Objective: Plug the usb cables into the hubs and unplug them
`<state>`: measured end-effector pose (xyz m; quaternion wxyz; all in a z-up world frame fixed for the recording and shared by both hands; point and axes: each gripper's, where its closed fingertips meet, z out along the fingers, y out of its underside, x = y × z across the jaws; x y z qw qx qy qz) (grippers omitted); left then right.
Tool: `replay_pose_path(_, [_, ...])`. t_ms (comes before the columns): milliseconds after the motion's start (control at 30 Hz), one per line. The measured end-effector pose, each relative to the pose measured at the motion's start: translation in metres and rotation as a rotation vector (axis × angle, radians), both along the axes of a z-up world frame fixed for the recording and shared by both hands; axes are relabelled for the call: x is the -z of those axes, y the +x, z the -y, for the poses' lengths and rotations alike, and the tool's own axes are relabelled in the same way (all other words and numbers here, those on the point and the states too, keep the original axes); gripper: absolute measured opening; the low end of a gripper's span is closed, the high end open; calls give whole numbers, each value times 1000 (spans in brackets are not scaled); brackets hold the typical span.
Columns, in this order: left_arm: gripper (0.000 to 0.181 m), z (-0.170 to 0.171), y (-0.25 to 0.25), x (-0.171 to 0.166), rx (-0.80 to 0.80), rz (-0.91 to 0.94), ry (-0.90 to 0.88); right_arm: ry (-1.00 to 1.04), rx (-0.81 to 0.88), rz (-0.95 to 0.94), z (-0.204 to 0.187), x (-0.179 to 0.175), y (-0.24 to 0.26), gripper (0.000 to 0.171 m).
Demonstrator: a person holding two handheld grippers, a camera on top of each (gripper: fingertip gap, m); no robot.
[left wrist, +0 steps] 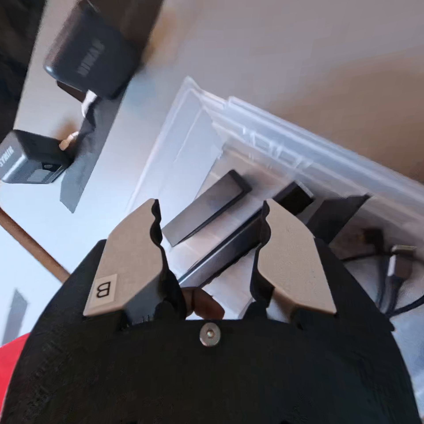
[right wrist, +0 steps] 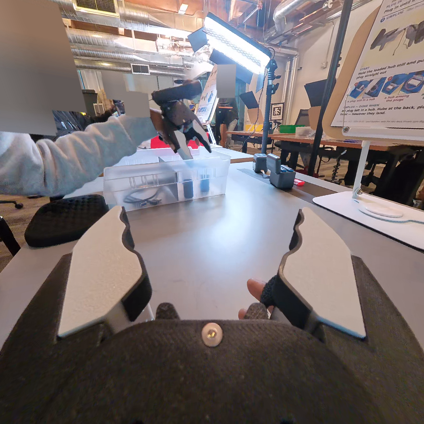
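Left tool is released, fingers apart w/ nothing between them, tilted down over the clear plastic bin. Its own cam is motion-blurred but looks straight into the bin: three dark slab-shaped hubs lie side by side on the bin floor, a grey one, a 2nd partly behind the right finger, a 3rd farther right. Beside them, at the frame's right edge, are usb cables w/ metal plugs, loose, not in any hub as far as the blur allows. Past the bin, two dark grey boxy devices sit on the pale surface.

Right tool also released, wide apart, empty, low over the bare grey surface, well short of the bin. A gloved fingertip shows at its base.

Only the right cam gives the wider layout: left tool seen from outside, held by an arm in a pale sleeve, tips at the bin's rim. Through the bin wall: a divider, coiled cables in the left compartment, two hubs in the right. To the right of the bin are the grey devices, a small red item, and a white stand carrying an instruction sheet. Behind stands a lit panel light on a pole
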<state>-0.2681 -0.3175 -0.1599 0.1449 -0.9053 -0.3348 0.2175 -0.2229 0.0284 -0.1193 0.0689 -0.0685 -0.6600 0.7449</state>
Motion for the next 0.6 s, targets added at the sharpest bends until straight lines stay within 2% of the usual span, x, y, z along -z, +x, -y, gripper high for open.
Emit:
replay_pose_path(67, [81, 12, -2, 9, 46, 57, -110, 11, 3, -12, 1, 1, 1, 134])
replay_pose_path(233, [66, 7, -11, 25, 224, 81, -205, 21, 20, -23, -1, 2, -2, 134])
replay_pose_path(467, [42, 9, -11, 64, 264, 188, -282, 43, 15, -32, 1, 5, 0, 133])
replay_pose_path(533, [31, 11, -9, 58, 280, 170, -304, 55, 21, -41, 1, 6, -1, 133])
replay_pose_path(600, [29, 11, -6, 43, 248, 125, -269, 56, 18, -40, 1, 6, -1, 132])
